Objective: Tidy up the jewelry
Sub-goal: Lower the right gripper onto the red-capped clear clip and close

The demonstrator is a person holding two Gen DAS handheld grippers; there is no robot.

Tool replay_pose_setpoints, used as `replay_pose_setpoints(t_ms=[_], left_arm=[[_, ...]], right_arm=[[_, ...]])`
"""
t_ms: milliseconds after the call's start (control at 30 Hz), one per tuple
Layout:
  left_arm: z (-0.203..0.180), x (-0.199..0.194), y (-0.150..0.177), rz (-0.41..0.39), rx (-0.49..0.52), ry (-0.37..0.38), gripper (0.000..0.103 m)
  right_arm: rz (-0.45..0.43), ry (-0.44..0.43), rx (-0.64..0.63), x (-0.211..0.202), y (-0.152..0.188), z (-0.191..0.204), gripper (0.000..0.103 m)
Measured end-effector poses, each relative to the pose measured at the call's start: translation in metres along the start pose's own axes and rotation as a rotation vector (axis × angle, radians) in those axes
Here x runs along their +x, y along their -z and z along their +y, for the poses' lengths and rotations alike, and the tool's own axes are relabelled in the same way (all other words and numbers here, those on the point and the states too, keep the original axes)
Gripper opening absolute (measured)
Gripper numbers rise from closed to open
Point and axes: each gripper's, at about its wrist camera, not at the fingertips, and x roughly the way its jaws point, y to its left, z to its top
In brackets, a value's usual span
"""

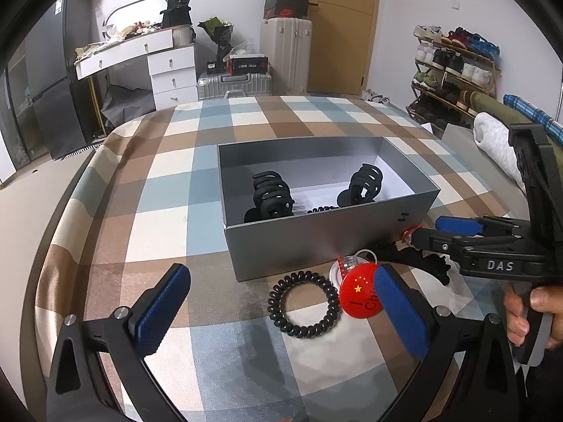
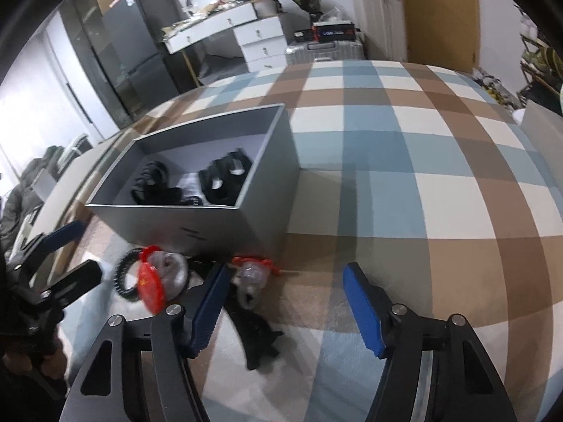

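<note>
A grey open box (image 1: 316, 242) sits on the checked cloth (image 1: 169, 190) of the table, and it is the only container here. Inside it, toward its left end, lies a black claw hair clip (image 1: 270, 195); a second black claw clip (image 1: 362, 184) lies toward the right end, and between them, low against the near wall, part of a black coiled hair tie (image 1: 322, 208) shows above the rim. The floor of the box is white where it shows between these. Outside the box, on the cloth just in front of its near wall, lies another black coiled hair tie (image 1: 303, 305), touching a round red badge (image 1: 359, 295) printed with yellow stars, which lies over a clear plastic piece (image 1: 348, 263). Further right a black toothed hair clip (image 2: 257, 330) lies flat on the cloth, and near it a small clear item with red trim (image 2: 251, 272) sits close to the box's corner; what it is cannot be made out through the blur. The left gripper (image 1: 281, 316) hangs released, its blue pads wide apart either side of the coiled tie and badge, gripping nothing. The right gripper (image 2: 288, 311) is likewise spread and empty, low over the cloth, its left pad just beside the toothed clip.
</note>
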Motion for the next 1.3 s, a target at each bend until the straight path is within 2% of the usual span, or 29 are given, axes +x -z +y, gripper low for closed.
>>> replay_pose_setpoints(t_ms=[33,200,567,700,833,1067,1133,1267,1300], left_arm=[[0.000,0.000,0.000,0.000,0.002,-0.002,0.102],[0.003,0.003,0.000,0.008,-0.012,-0.002,0.102],[0.000,0.003,0.001,0.011,0.000,0.002,0.102],[-0.001,0.003,0.002,0.012,0.006,0.001,0.102],[0.001,0.003,0.001,0.012,0.000,0.003,0.102],[0.000,0.003,0.001,0.010,0.003,0.005,0.102],[-0.001,0.004,0.002,0.013,0.008,0.005,0.102],[-0.003,0.005,0.002,0.018,0.015,0.007,0.102],[-0.003,0.005,0.002,0.018,0.016,0.006,0.102]], right_arm=[[0.004,0.042,-0.008,0.000,0.000,0.001,0.066],[0.004,0.082,-0.013,-0.004,0.002,-0.005,0.067],[0.031,0.042,-0.063,0.001,0.002,0.007,0.069],[0.031,0.040,-0.070,0.001,0.002,0.006,0.065],[0.024,0.086,-0.070,-0.002,0.001,0.000,0.063],[0.028,0.087,-0.087,0.001,0.003,0.006,0.062],[0.025,0.081,-0.098,0.001,0.003,0.010,0.053],[0.019,0.085,-0.123,0.004,0.004,0.017,0.048],[0.018,0.086,-0.127,0.004,0.004,0.018,0.043]])
